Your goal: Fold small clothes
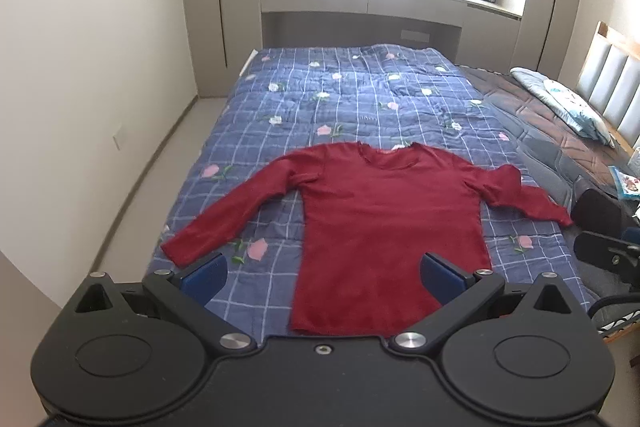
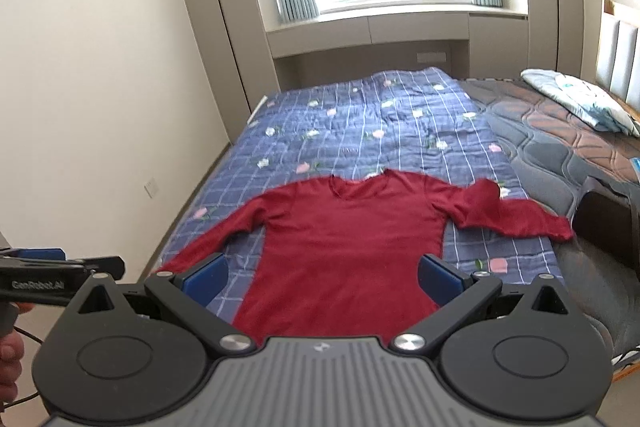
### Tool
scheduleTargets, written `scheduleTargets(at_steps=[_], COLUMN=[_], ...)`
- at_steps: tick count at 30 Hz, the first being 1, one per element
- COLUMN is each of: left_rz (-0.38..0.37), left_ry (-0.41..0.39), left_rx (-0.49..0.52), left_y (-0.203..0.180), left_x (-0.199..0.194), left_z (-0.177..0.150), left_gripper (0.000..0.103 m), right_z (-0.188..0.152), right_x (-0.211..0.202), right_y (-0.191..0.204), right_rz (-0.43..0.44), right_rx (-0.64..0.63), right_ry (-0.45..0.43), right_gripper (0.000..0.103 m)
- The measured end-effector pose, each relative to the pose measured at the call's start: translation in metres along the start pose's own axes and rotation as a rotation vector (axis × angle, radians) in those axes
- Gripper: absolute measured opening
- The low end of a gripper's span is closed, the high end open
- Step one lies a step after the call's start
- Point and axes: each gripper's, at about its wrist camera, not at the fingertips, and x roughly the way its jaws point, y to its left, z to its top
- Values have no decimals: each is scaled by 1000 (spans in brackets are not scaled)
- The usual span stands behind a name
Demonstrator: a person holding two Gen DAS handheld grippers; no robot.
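A dark red long-sleeved top [image 1: 384, 227] lies flat, front up, on the blue checked floral quilt [image 1: 352, 99], neck toward the window. Its left sleeve stretches straight out; its right sleeve is crumpled and bent near the quilt's right edge [image 1: 520, 203]. My left gripper [image 1: 324, 273] is open and empty, held above the top's hem. My right gripper [image 2: 324, 273] is open and empty, above the hem of the top [image 2: 344, 239]. The left gripper also shows at the left edge of the right wrist view [image 2: 60, 267].
The quilt [image 2: 360, 123] covers the left part of a bed. A bare brown quilted mattress [image 2: 560, 135] lies to the right, with a folded light blue cloth [image 2: 580, 103] by the headboard. A wall and floor strip run along the left. A dark object [image 1: 600, 215] sits at the right.
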Motion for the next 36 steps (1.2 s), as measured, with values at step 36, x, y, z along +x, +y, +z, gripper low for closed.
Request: scheduleTargets(at_steps=[36], left_rz=[29], left_ry=[267], left_rx=[64], left_y=[-22], left_x=[58], left_z=[5], left_gripper=[102], right_z=[-1], right_x=[63], right_y=[-41], right_rz=[-229], right_rx=[119], right_ry=[335], right_gripper=[103])
